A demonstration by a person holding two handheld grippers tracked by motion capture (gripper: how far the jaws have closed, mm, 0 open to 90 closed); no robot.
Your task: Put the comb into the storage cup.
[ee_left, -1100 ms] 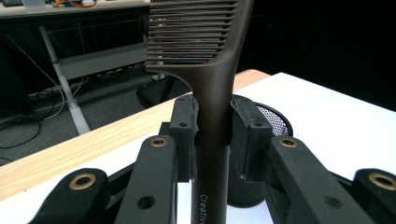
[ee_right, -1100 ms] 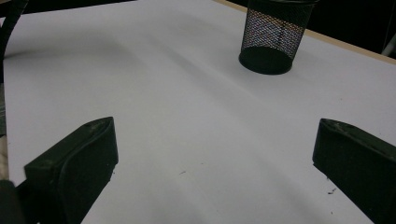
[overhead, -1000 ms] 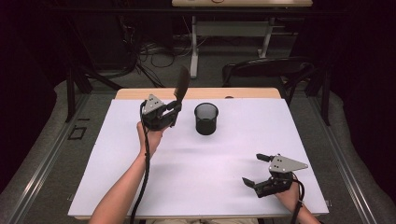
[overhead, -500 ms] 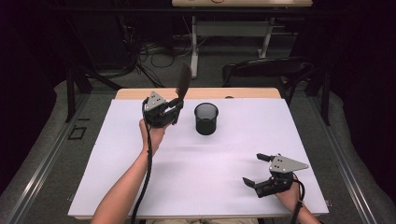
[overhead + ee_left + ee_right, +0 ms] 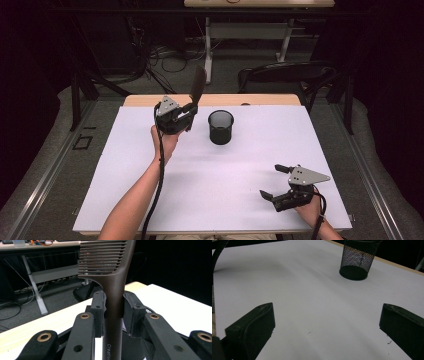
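white table (image 5: 150, 200) | mesh cup (image 5: 221, 127) interior unclear | left gripper (image 5: 187, 112) clamps comb (image 5: 112, 277) | right gripper (image 5: 272, 181) apart

Dark brown comb (image 5: 113, 277), black mesh cup (image 5: 220, 127), white table (image 5: 225, 180)

Comb (image 5: 197, 86) left of cup (image 5: 221, 127), above table (image 5: 240, 165).
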